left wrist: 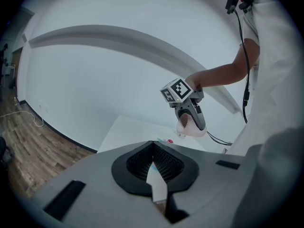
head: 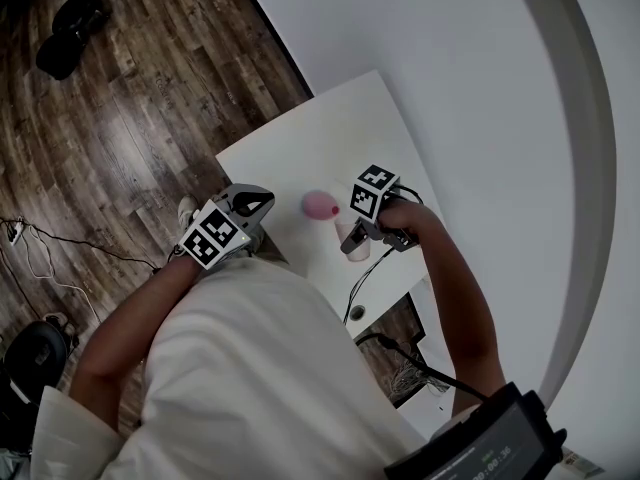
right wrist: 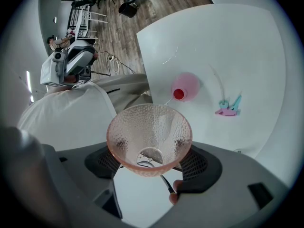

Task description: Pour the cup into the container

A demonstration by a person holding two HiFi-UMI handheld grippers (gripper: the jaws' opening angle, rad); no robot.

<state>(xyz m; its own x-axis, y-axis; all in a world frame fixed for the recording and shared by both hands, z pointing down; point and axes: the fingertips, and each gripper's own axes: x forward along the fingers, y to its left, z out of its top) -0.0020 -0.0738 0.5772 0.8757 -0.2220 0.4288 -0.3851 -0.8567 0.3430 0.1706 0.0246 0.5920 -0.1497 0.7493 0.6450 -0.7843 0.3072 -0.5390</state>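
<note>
A pink dimpled see-through cup (right wrist: 149, 137) sits between the pads of my right gripper (right wrist: 151, 161), which is shut on it. Its mouth faces the camera and I see nothing inside. In the head view that gripper (head: 362, 230) holds the cup (head: 352, 242) above the white table (head: 330, 138), just right of the pink container (head: 320, 205). The container (right wrist: 184, 87) has something red in it. My left gripper (head: 245, 211) hangs at the table's left edge, away from both. Its jaws (left wrist: 153, 167) are shut and hold nothing.
Small teal and pink pieces (right wrist: 228, 107) lie on the table to the right of the container. A black cable (head: 372, 268) runs off the table's near edge. Wood floor (head: 120, 118) lies to the left, with a white wall behind the table.
</note>
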